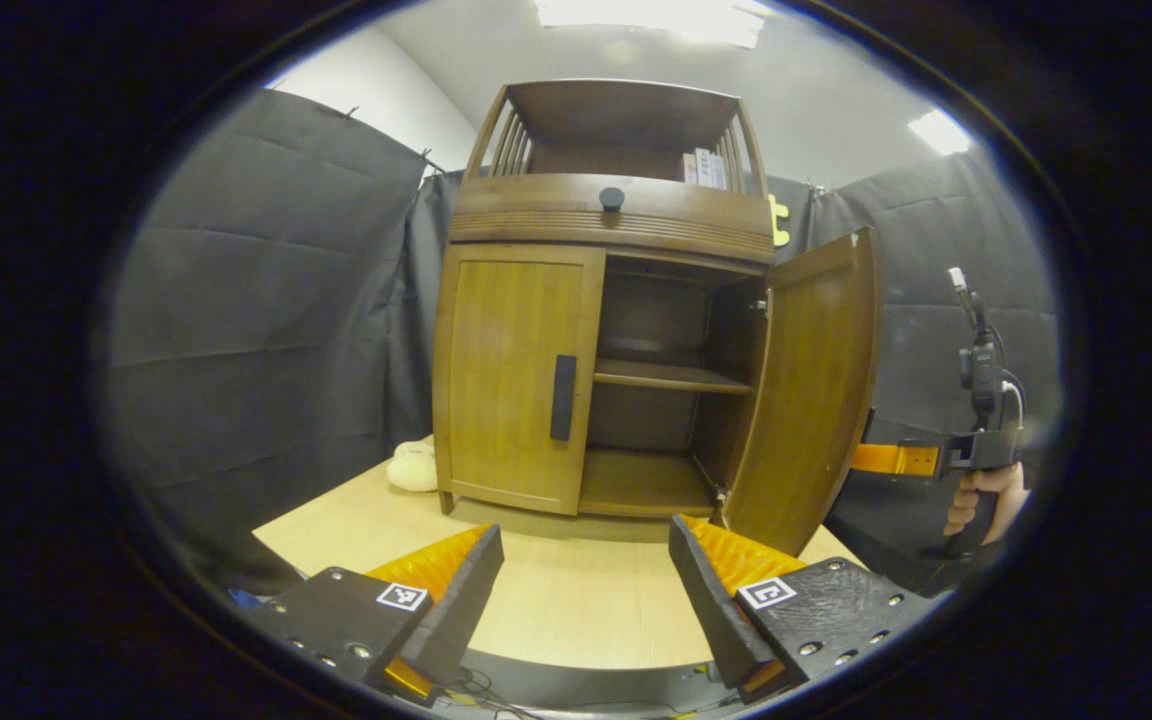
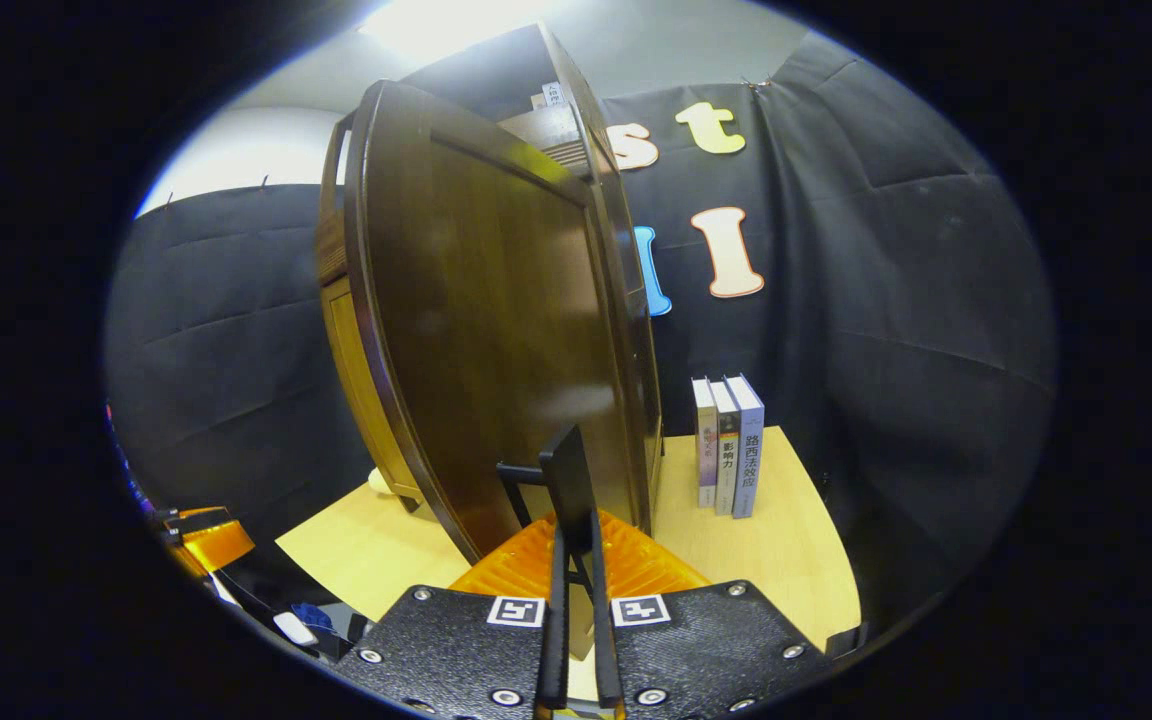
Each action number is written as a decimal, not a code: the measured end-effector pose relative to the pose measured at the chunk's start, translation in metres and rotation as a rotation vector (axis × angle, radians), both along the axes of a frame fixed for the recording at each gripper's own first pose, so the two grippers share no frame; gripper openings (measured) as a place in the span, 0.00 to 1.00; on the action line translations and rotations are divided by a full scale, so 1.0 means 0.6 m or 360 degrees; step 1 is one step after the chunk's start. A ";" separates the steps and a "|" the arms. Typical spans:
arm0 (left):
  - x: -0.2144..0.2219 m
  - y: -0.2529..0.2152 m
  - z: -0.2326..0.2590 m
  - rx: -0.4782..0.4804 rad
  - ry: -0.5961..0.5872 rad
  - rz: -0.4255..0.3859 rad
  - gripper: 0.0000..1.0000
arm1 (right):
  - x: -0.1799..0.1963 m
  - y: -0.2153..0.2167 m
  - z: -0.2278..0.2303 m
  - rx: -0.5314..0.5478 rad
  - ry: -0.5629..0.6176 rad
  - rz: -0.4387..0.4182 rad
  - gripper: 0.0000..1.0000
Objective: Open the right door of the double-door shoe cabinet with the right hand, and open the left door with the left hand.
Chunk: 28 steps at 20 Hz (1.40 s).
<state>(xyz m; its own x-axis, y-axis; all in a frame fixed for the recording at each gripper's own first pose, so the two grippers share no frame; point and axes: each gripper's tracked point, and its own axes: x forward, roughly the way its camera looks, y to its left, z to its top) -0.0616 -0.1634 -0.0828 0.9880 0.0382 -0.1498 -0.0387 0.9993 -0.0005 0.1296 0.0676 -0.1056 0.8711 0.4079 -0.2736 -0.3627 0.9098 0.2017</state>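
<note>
On the pale wooden table stands the shoe cabinet, upright, its long side running top to bottom and its front facing the left gripper view. At the far left of that view a cream-coloured soft thing lies on the table just beside the cabinet's left foot. The left gripper hangs low before the cabinet with its fingers spread wide and nothing between them, well apart from the doors. The left door is closed, flat against the frame, and its dark handle runs vertically near the inner edge. To the right the inside lies open, with a shelf across the middle. The right door is swung out toward the viewer, its free edge pointing forward and to the right. Farther right a hand holds the right gripper behind that door.

In the right gripper view the right door's face stands tall and close. The right gripper has its fingers clenched on the door's upright handle. To the right three books stand on end on the table beside the cabinet.
</note>
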 end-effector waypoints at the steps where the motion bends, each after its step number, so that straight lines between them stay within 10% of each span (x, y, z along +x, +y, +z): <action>1: 0.003 -0.002 0.003 0.0009 -0.0001 -0.0006 1.00 | 0.005 -0.017 0.001 -0.0010 -0.0013 -0.0012 0.11; 11: 0.016 -0.017 -0.004 -0.0004 0.0044 -0.0047 0.96 | 0.004 -0.063 0.005 0.0177 0.0037 -0.0118 0.09; 20: 0.074 0.041 0.024 -0.0018 -0.0015 0.0022 1.00 | -0.053 -0.167 0.055 -0.0025 -0.0073 -0.0334 0.01; 25: 0.157 0.083 0.063 0.0056 -0.0038 -0.0006 1.00 | -0.089 -0.211 0.091 -0.0103 -0.0162 -0.0579 0.08; 28: 0.221 0.103 0.079 0.0119 -0.0061 -0.0054 1.00 | -0.108 -0.213 0.094 -0.0054 -0.0133 -0.0683 0.47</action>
<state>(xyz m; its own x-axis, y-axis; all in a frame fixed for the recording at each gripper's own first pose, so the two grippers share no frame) 0.0707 -0.1016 -0.0352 0.9939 0.0139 -0.1098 -0.0059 0.9973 0.0731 0.0650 -0.0600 -0.0491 0.9794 -0.0037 -0.2021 0.0358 0.9873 0.1551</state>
